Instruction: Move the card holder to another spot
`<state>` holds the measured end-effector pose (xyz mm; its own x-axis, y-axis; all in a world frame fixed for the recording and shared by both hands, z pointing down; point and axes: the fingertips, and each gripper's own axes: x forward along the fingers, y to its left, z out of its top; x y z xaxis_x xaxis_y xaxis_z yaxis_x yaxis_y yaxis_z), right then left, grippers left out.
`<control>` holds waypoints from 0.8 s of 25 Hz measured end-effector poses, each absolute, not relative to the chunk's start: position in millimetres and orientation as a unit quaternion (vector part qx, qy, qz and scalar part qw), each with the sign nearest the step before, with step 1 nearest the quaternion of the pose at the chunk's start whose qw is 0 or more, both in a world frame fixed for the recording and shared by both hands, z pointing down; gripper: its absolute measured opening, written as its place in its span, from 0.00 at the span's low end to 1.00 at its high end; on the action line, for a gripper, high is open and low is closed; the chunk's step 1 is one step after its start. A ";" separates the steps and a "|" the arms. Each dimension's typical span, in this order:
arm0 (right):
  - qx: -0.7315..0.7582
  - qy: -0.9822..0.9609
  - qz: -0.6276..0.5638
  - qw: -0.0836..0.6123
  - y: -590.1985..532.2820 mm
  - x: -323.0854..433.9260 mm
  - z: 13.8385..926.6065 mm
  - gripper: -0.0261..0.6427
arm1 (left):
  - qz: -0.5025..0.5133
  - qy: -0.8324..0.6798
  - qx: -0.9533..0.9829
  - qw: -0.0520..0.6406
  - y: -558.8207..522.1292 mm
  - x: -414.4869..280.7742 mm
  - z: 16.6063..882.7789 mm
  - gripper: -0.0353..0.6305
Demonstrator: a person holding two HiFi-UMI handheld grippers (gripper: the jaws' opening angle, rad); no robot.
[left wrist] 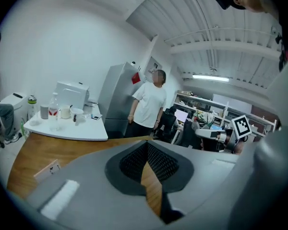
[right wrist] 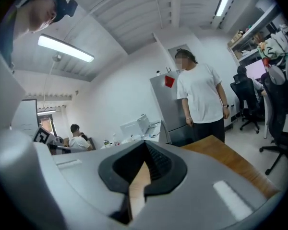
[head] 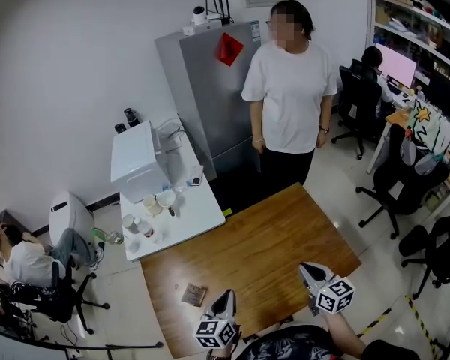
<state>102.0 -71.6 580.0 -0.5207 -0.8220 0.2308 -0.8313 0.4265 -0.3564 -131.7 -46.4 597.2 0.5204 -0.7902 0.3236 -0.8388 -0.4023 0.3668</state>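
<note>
A small brown card holder (head: 194,295) lies flat on the wooden table (head: 270,246) near its front left corner. In the left gripper view the card holder (left wrist: 47,169) shows low at the left. My left gripper (head: 226,297) hovers over the table's front edge just right of the holder, apart from it, its jaws shut with nothing between them (left wrist: 147,144). My right gripper (head: 306,268) is held further right over the table's front part, jaws shut and empty (right wrist: 145,144). The two grippers point toward the far side of the table.
A white side table (head: 187,216) with cups, a bottle and a white appliance (head: 136,161) adjoins the wooden table's left corner. A person in a white shirt (head: 289,88) stands at the far edge before a grey fridge (head: 202,81). Office chairs (head: 394,182) stand right; another person sits far left.
</note>
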 end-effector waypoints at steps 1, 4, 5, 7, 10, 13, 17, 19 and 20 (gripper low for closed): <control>0.485 -0.847 0.218 0.011 -69.2 102.9 579.8 0.04 | 0.054 -0.480 0.840 0.246 -46.8 -125.1 598.8 0.05; 0.473 -0.852 0.225 0.011 -63.5 103.3 581.7 0.04 | 0.064 -0.470 0.845 0.246 -45.9 -112.4 602.7 0.05; 0.470 -0.853 0.226 0.012 -63.5 102.1 582.3 0.04 | 0.064 -0.471 0.844 0.248 -45.5 -111.1 603.0 0.05; 0.465 -0.856 0.227 0.016 -65.4 99.2 583.2 0.04 | 0.063 -0.475 0.840 0.254 -43.6 -110.3 604.3 0.05; 0.458 -0.859 0.227 0.015 -68.6 94.8 582.2 0.04 | 0.071 -0.468 0.842 0.260 -36.7 -105.9 611.3 0.05; 0.453 -0.862 0.225 0.010 -71.1 93.2 579.1 0.04 | 0.087 -0.453 0.849 0.258 -30.5 -97.1 617.4 0.05; 0.448 -0.866 0.222 0.003 -72.8 91.1 575.9 0.04 | 0.091 -0.452 0.848 0.262 -28.6 -93.0 619.0 0.05; 0.448 -0.869 0.212 0.006 -74.0 87.2 574.9 0.04 | 0.090 -0.453 0.847 0.263 -29.0 -93.4 619.5 0.05; 0.447 -0.870 0.208 0.010 -74.7 84.9 574.8 0.04 | 0.090 -0.452 0.848 0.263 -29.1 -93.5 619.9 0.05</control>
<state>84.9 -74.7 574.8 -0.5995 -0.7742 0.2031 -0.7822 0.5129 -0.3537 -93.5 -29.1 619.9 0.5752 -0.7192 0.3897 -0.8135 -0.4531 0.3645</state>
